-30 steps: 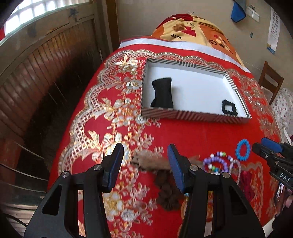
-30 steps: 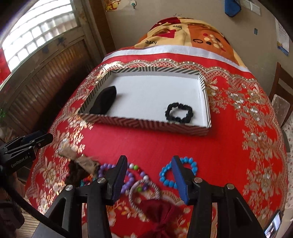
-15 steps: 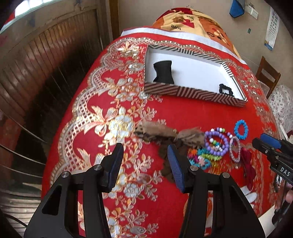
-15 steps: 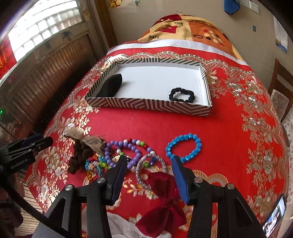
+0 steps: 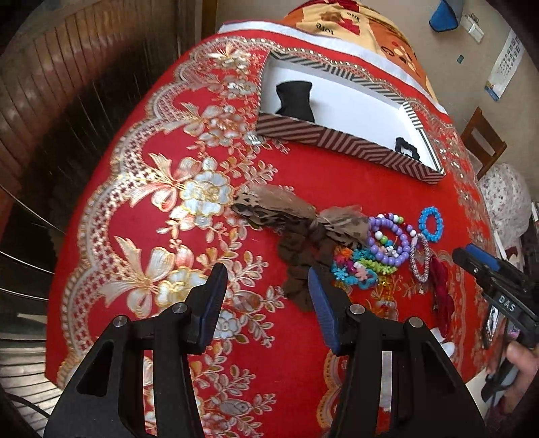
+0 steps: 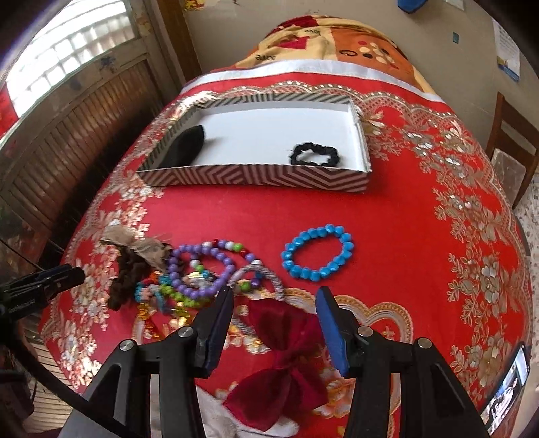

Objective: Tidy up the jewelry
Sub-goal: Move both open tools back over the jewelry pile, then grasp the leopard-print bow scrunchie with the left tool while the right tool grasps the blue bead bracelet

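Both claws have pulled back from the tray since a second ago, so I now see more jewelry. My left claw (image 5: 264, 284) gapes wide, empty, above the brown bow (image 5: 296, 215). My right claw (image 6: 274, 300) is equally spread, holding nothing, over the red bow (image 6: 286, 364), with the blue bracelet (image 6: 318, 252) just beyond. "DAS" reads on the right claw's body. Farther off, the striped tray (image 6: 256, 177) holds a black scrunchie (image 6: 313, 154) on the red floral surface (image 6: 421, 236); a "love" blanket (image 5: 340, 23) lies behind.
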{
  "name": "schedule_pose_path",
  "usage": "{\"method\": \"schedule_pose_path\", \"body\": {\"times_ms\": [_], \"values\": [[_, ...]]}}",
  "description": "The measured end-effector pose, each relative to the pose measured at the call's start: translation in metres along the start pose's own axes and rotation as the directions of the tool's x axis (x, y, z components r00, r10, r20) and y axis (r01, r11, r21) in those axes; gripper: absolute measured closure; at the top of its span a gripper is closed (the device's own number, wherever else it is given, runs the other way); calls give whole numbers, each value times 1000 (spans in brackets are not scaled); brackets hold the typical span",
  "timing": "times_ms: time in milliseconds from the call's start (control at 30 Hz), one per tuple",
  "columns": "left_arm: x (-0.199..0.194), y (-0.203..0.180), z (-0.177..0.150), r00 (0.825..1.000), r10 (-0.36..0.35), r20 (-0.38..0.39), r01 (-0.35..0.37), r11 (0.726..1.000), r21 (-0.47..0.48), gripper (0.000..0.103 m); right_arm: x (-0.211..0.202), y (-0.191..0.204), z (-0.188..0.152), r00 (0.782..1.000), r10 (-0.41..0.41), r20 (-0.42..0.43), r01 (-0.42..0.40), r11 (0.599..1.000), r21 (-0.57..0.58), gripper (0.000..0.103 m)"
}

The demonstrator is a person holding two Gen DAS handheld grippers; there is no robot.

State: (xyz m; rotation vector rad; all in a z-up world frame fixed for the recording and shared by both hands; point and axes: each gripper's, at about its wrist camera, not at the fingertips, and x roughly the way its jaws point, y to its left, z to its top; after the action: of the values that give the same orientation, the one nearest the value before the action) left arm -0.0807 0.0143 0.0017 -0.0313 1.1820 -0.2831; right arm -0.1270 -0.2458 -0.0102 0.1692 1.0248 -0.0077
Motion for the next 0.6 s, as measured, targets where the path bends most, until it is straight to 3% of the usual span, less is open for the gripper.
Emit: {"method": "schedule_pose_path", "body": {"times_ms": [267,600], "values": [[32,-3,9,998,17,-55,-18,1000,-15,53,25,-28,16,998,-55,-14,56,998,24,55],[55,-9,19,996,56,-71,-56,998,1,53,64,-51,33,995,-85,-58,86,996,18,56]]}}
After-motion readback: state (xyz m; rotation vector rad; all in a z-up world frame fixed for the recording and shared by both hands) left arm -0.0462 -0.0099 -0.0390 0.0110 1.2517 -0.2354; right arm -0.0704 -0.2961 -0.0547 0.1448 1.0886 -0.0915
